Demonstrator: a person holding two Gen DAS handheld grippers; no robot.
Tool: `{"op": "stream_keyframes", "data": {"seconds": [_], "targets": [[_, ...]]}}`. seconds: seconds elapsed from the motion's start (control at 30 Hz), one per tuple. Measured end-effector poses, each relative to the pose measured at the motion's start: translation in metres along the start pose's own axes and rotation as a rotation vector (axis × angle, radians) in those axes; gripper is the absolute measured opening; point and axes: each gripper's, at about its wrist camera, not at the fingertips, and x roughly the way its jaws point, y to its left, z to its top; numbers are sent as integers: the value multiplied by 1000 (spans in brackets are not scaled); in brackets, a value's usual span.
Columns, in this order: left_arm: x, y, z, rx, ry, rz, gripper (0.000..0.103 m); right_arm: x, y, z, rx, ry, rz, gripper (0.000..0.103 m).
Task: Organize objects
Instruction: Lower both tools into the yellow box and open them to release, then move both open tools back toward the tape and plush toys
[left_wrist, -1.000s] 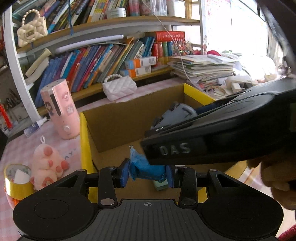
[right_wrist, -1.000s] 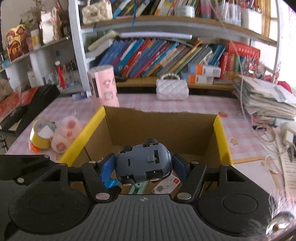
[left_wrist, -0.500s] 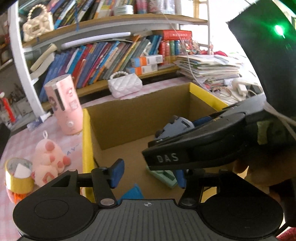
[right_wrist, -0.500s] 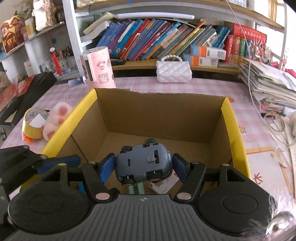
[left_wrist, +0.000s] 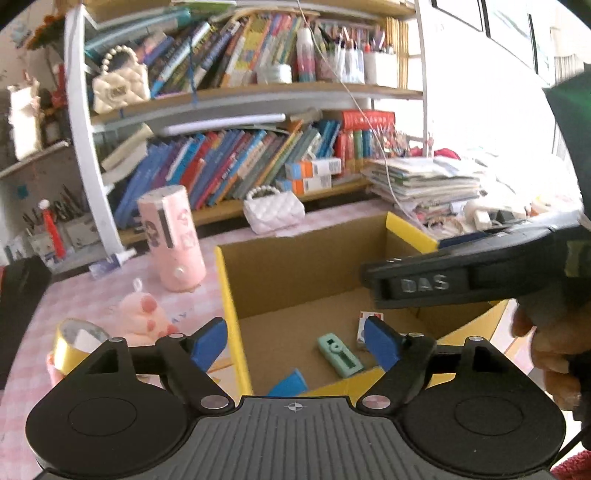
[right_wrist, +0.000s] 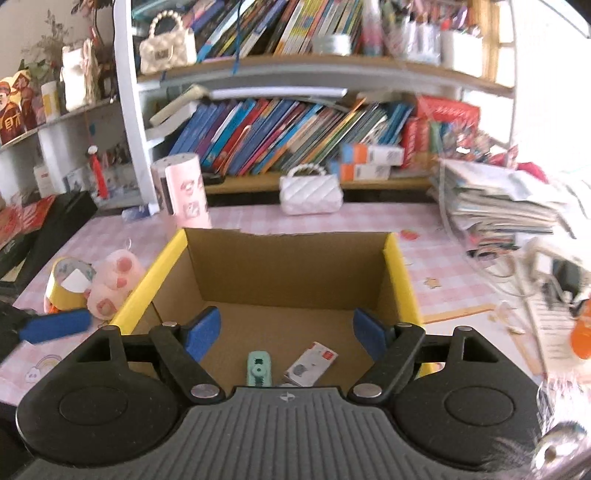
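A cardboard box with yellow rims (left_wrist: 229, 295) (right_wrist: 400, 280) stands on the pink checked table. Inside lie a mint green item (left_wrist: 340, 354) (right_wrist: 259, 373), a small white and red card box (right_wrist: 312, 363) (left_wrist: 364, 325) and a blue item (left_wrist: 290, 382). My left gripper (left_wrist: 295, 339) is open and empty above the box's near left corner. My right gripper (right_wrist: 286, 328) is open and empty above the box's near side; its body shows in the left wrist view (left_wrist: 461, 277). The grey toy car is not in sight.
Left of the box lie a pink plush paw (left_wrist: 147, 314) (right_wrist: 110, 284) and a yellow tape roll (left_wrist: 74, 339) (right_wrist: 66, 284). A pink cylinder (right_wrist: 183, 192) and a white quilted purse (right_wrist: 310, 192) stand behind. A paper stack (right_wrist: 509, 199) and cables lie right. Bookshelves stand behind.
My left gripper opened and let the blue item fall into the box. My right gripper opened and no longer holds the grey toy car. Both grippers rose above the box.
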Motion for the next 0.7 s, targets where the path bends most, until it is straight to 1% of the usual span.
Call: {"op": "stream_keyframes", "data": {"seconds": [0.2, 0.33, 0.37, 0.43, 0.5, 0.63, 0.7], "targets": [[-24, 12, -12, -54, -11, 3, 84, -35, 5, -19, 19, -32, -96, 78], [-37, 19, -28, -78, 13, 1, 84, -57, 10, -37, 44, -35, -168, 78], [-39, 22, -33, -93, 30, -4, 84, -60, 11, -43, 53, -26, -178, 78], [-43, 30, -41, -135, 65, -24, 84, -64, 11, -53, 85, 19, -196, 78], [-50, 35, -47, -156, 76, -34, 84, -69, 12, -63, 122, 55, -208, 78], [-65, 39, -60, -132, 97, -23, 84, -78, 25, -84, 146, 112, -218, 78], [-71, 40, -68, -115, 130, -23, 84, -81, 34, -94, 150, 144, -210, 78]]}}
